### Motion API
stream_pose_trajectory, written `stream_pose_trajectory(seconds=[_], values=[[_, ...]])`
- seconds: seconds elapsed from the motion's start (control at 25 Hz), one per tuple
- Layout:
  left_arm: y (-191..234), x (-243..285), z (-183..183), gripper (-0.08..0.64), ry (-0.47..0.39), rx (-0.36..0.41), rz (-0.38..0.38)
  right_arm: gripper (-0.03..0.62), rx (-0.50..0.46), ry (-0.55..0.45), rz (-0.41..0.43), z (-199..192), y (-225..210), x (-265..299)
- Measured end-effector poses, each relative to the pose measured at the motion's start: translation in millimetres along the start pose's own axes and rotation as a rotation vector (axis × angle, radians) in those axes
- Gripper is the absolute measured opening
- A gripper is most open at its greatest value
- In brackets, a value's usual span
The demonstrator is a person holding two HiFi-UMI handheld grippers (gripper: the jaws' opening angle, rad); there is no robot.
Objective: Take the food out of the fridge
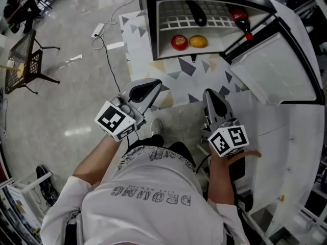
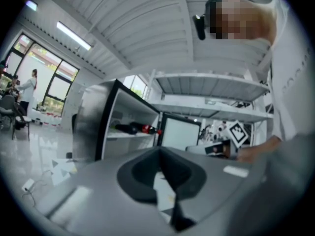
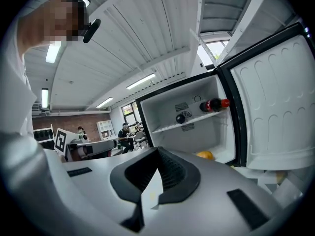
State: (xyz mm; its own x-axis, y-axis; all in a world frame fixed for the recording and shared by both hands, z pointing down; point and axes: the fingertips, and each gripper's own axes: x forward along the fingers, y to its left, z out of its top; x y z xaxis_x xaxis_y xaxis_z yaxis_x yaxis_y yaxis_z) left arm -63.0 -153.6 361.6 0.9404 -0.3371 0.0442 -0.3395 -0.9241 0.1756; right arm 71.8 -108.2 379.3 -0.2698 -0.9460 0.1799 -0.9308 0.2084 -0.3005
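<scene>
Facing the open black-framed fridge (image 1: 149, 29), the person holds both grey two-jaw grippers out in front, well apart from it. The left gripper (image 1: 155, 84) has its dark jaws pressed together with nothing between them; the right gripper (image 1: 209, 94) is likewise closed and empty. On the fridge's white bottom, a round red apple (image 1: 179, 42) sits just beside a round orange fruit (image 1: 198, 41). Above them, on the white wire shelf (image 1: 173, 22), lie a dark bottle (image 1: 197, 14) and a red-capped cola bottle (image 1: 240, 17). The white fridge door (image 1: 276, 70) stands swung wide on the right.
</scene>
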Motion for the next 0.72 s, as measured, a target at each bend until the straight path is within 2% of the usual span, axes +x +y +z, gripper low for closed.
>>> stream_pose_trajectory(seconds=[0.44,0.72], values=[[22.2,19.4,-2.1,0.008,0.024,-0.003,0.037,0.0,-0.008,0.011,0.028,5.5,-24.7,34.5],[32.4,43.4,-5.7,0.008,0.04,-0.005,0.122,0.0,-0.02,0.041,0.085,4.7,-60.4,59.1]])
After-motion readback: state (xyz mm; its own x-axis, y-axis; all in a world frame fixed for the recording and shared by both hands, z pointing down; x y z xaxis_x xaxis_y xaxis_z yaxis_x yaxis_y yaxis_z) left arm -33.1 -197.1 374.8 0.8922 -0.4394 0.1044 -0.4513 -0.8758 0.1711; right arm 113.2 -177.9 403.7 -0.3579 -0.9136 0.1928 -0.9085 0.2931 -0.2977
